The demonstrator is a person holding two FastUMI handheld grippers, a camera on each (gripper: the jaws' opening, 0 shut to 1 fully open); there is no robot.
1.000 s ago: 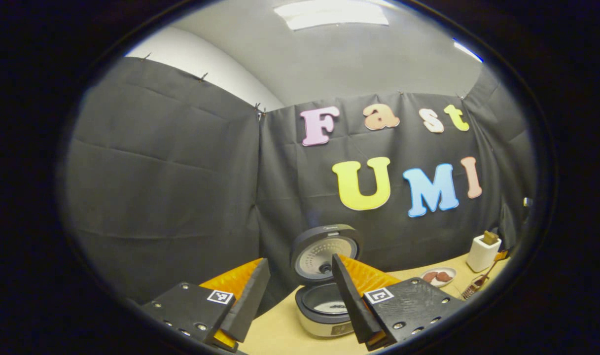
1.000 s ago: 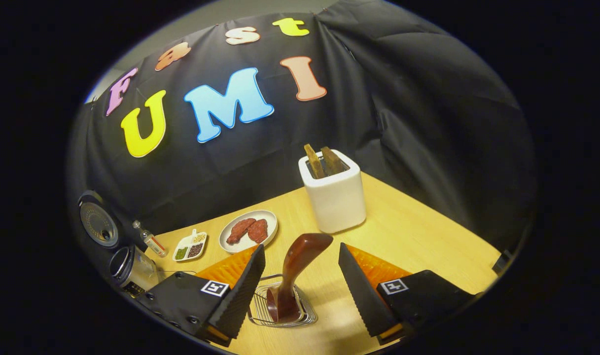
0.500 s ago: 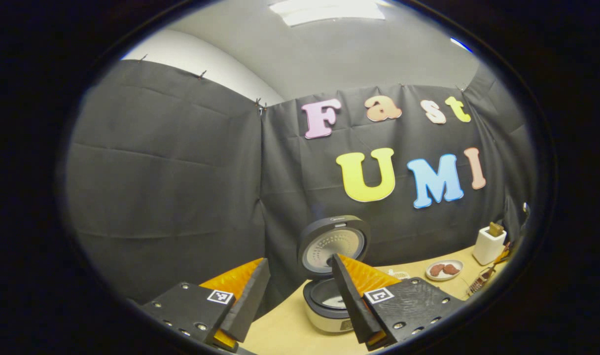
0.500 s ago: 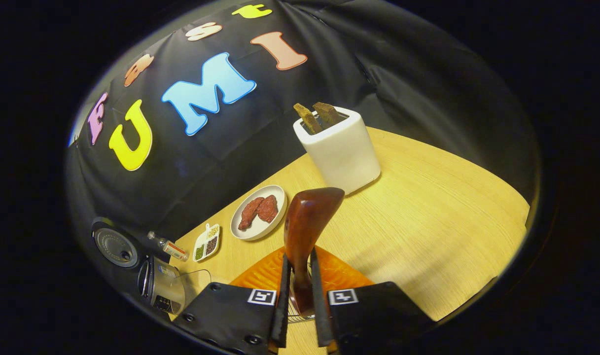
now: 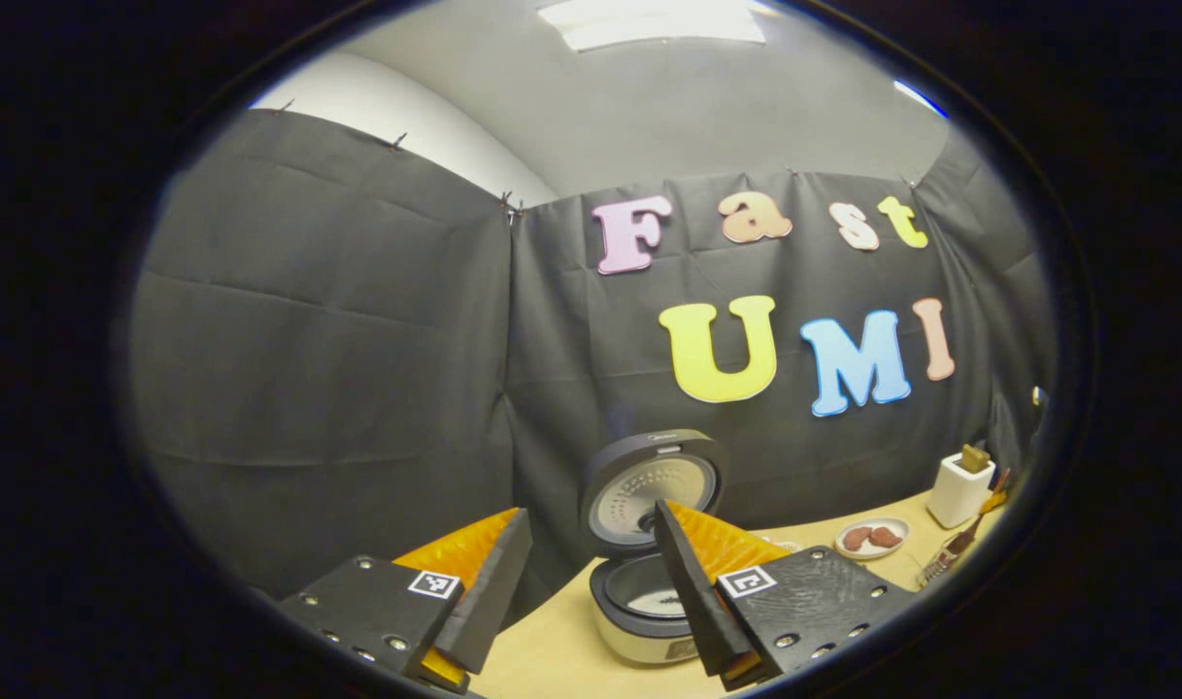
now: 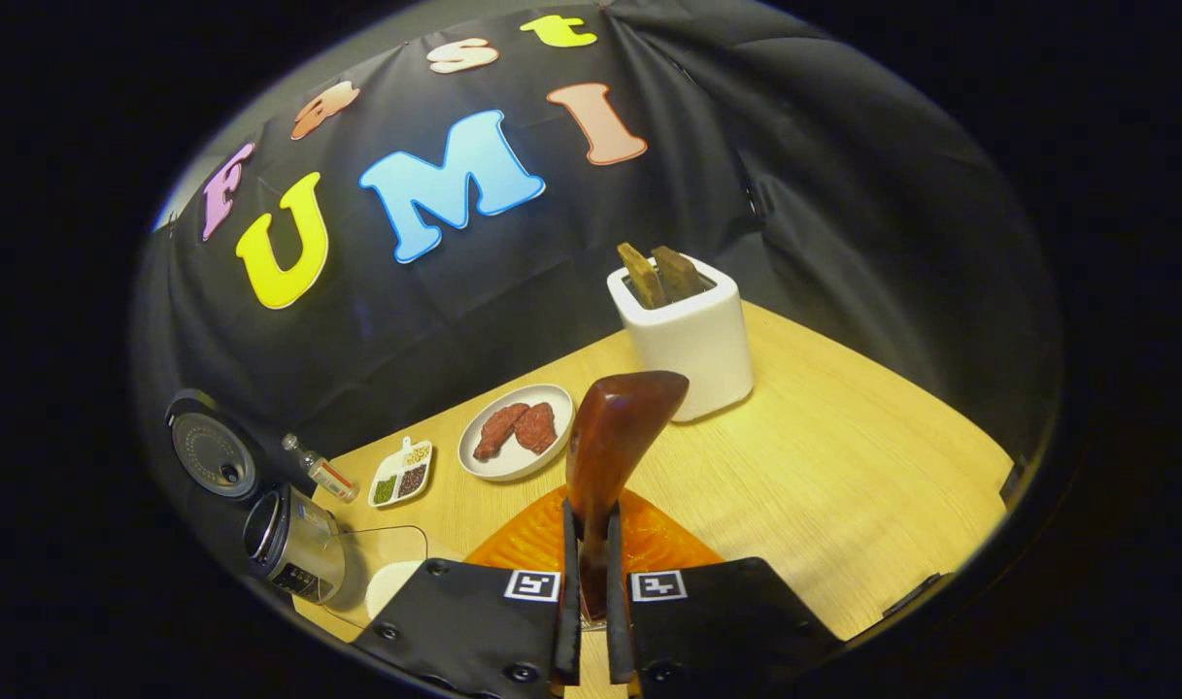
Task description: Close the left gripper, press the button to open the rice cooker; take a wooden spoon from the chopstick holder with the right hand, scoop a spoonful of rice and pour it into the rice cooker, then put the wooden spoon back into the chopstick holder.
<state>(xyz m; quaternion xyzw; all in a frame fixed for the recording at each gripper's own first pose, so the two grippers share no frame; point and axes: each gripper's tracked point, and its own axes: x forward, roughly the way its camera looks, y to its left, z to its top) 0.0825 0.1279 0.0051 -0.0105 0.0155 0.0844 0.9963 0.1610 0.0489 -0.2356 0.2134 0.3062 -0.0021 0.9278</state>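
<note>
My right gripper (image 6: 591,513) is shut on the handle of the dark wooden spoon (image 6: 618,427), which rises between the fingers over the table. The rice cooker (image 6: 294,544) stands open at the far left of the right gripper view, its lid (image 6: 212,451) raised. In the left gripper view the same cooker (image 5: 644,602) sits just beyond my left gripper (image 5: 591,515), which is open and holds nothing. The right finger hides part of the pot. The wire chopstick holder (image 5: 943,565) is small at the far right of the left gripper view.
On the wooden table (image 6: 843,485) are a white box with two brown slices (image 6: 692,335), a plate of red meat (image 6: 515,442), a small divided dish (image 6: 401,474), a little bottle (image 6: 320,473) and a clear container with something white (image 6: 387,578) beside the cooker.
My right gripper went from open around the spoon handle to shut on it, then rose slightly, and the wire holder dropped out of sight beneath it. The left gripper stayed open and barely shifted.
</note>
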